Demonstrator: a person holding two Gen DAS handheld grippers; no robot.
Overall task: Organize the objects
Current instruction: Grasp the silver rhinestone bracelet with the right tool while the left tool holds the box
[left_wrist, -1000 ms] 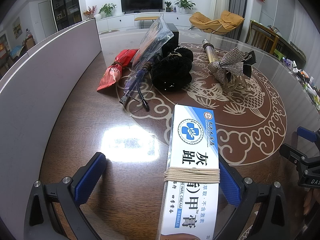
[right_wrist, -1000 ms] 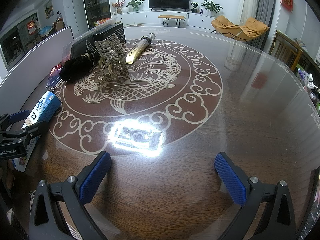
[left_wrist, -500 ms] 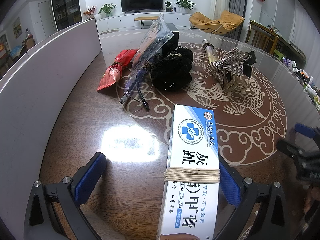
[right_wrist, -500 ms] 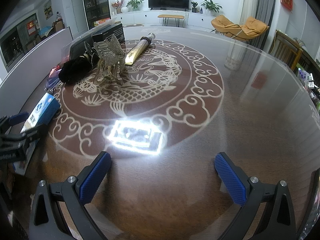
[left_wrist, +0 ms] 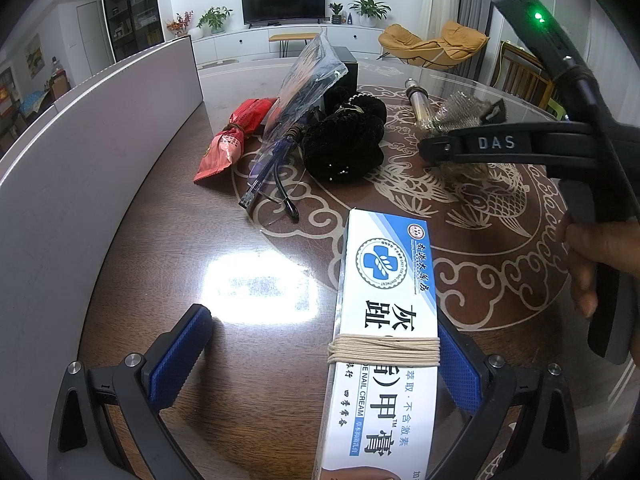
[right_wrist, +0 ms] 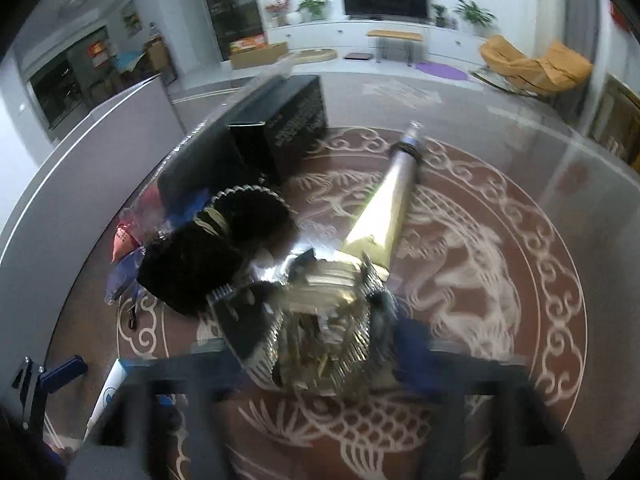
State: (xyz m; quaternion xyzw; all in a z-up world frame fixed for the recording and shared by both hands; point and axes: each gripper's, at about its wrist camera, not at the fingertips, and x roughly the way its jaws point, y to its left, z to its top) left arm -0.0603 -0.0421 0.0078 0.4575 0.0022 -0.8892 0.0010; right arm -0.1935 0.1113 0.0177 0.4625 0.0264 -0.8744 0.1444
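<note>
Right tool (right_wrist: pixel 320 344), angled downward, closing around rhinestone clip (right_wrist: pixel 324 320).

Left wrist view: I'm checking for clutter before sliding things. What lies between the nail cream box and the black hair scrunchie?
Nothing: the left wrist view shows only bare patterned table between the nail cream box and the black hair scrunchie.

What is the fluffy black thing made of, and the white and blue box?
The fluffy black scrunchie looks like soft, matte plush fabric: fuzzy and dull. The white and blue box seems thin glossy printed cardboard, with crisp folded edges and a slight sheen.
</note>
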